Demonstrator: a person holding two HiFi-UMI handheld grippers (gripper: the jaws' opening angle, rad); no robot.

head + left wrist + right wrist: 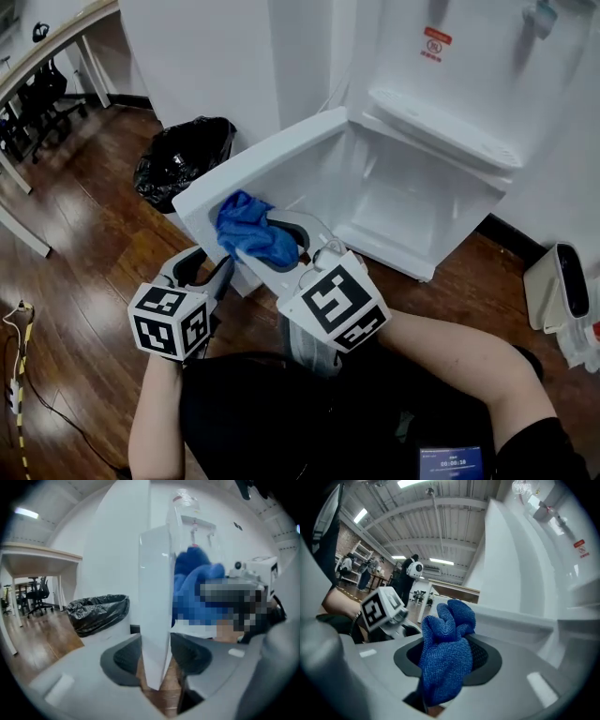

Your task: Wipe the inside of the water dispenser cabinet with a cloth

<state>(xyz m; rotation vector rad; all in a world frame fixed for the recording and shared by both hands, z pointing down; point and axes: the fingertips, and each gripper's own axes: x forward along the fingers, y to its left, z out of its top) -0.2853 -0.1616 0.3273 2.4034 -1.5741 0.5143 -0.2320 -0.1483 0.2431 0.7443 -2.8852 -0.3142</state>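
Pre-wipe: left tool [157, 656] is clamping the open door [152, 583] edge, seemingly firmly; right tool [450, 660] is gripping the cloth [447, 620]. Wiping not yet begun; next move is carrying the cloth into the cabinet [403, 202].

The head view holds one water dispenser [450, 103] at one o'clock, one cabinet door [272, 164] at eleven, one blue cloth [246, 225] near centre and one black bin bag [183, 159] at ten o'clock. Two grippers show: left gripper [216, 270] at eight o'clock, right gripper [279, 244] beside it.
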